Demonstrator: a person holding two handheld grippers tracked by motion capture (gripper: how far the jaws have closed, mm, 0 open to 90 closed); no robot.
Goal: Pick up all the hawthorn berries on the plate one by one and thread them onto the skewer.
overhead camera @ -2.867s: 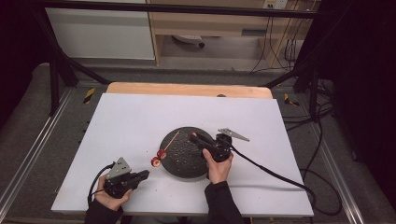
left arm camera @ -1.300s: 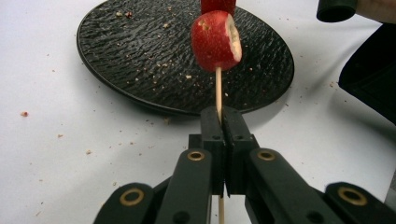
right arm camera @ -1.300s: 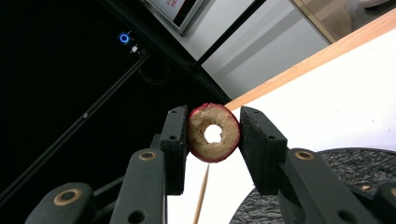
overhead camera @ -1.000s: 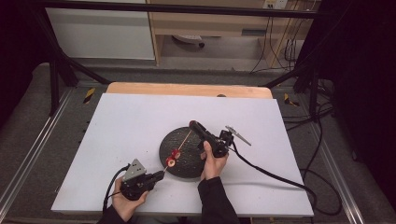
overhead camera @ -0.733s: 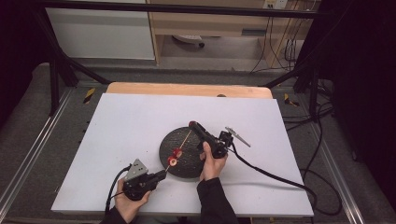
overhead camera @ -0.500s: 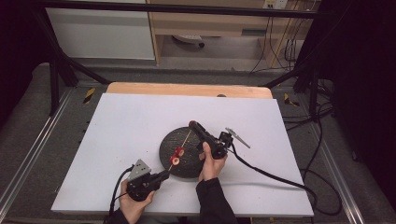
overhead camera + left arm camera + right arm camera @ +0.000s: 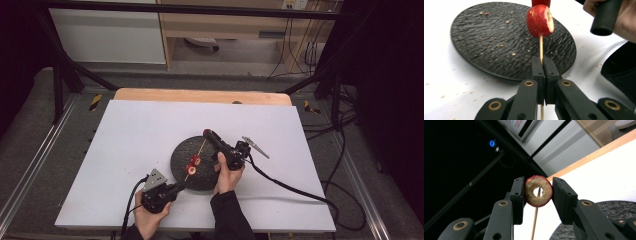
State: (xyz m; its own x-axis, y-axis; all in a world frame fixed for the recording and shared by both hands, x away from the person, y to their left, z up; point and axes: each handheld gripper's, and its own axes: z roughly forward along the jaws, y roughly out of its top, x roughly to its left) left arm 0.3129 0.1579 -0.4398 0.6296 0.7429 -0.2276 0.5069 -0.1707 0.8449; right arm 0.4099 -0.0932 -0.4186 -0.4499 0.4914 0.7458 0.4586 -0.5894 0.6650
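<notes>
A black round plate lies on the white table. My left gripper is at its near-left rim, shut on the low end of a thin wooden skewer. Two red fruit pieces are threaded on the skewer, the nearer one cored and cut. My right gripper hovers over the plate's far side, shut on a cored red fruit ring. The skewer tip shows through the ring's hole.
The white sheet covers the table, with a wooden edge at the far side. The right gripper's cable trails across the table to the right. Metal rails run along both sides. Crumbs dot the plate.
My left gripper has moved right to the plate's near rim, where it now holds the skewer. Over the last second both hands have barely shifted.
</notes>
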